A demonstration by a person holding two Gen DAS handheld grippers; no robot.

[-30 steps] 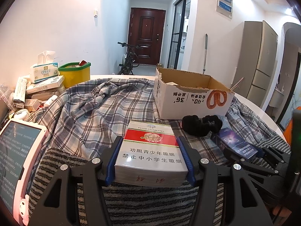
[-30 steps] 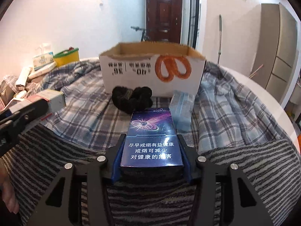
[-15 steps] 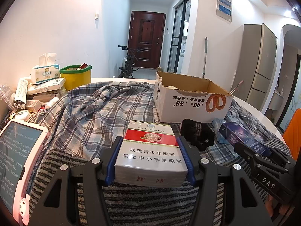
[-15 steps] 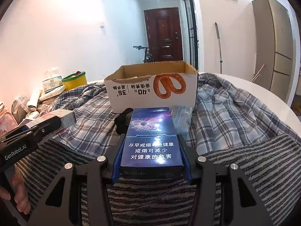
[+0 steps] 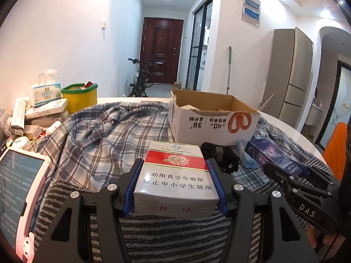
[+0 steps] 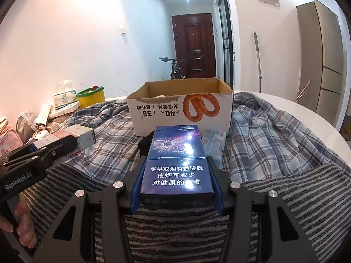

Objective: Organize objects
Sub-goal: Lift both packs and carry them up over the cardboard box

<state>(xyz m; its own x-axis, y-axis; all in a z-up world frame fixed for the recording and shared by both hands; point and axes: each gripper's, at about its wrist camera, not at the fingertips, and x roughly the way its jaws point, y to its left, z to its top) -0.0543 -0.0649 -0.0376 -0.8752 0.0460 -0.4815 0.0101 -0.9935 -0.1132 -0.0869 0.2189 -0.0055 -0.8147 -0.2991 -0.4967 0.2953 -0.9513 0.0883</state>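
Observation:
My left gripper (image 5: 174, 164) is shut on a red-and-white cigarette carton (image 5: 175, 175), held above the cloth-covered table. My right gripper (image 6: 175, 161) is shut on a dark blue cigarette carton (image 6: 176, 160); that carton also shows at the right of the left wrist view (image 5: 272, 157). An open cardboard box (image 5: 210, 118) with a pretzel print stands just beyond both cartons, also in the right wrist view (image 6: 182, 107). The left gripper with its red carton (image 6: 72, 137) appears at the left of the right wrist view.
A black fuzzy item (image 5: 219, 155) and a clear plastic packet (image 6: 214, 142) lie in front of the box on the plaid cloth (image 5: 105, 135). A tablet (image 5: 17, 184), tissue box (image 5: 45, 91), yellow bin (image 5: 80, 96) and small boxes crowd the left. A person's hand (image 6: 19, 223) grips the left handle.
Both grippers have tilted upward, raising their cartons; the room beyond shows higher and the box sits lower in view. Grips are unchanged.

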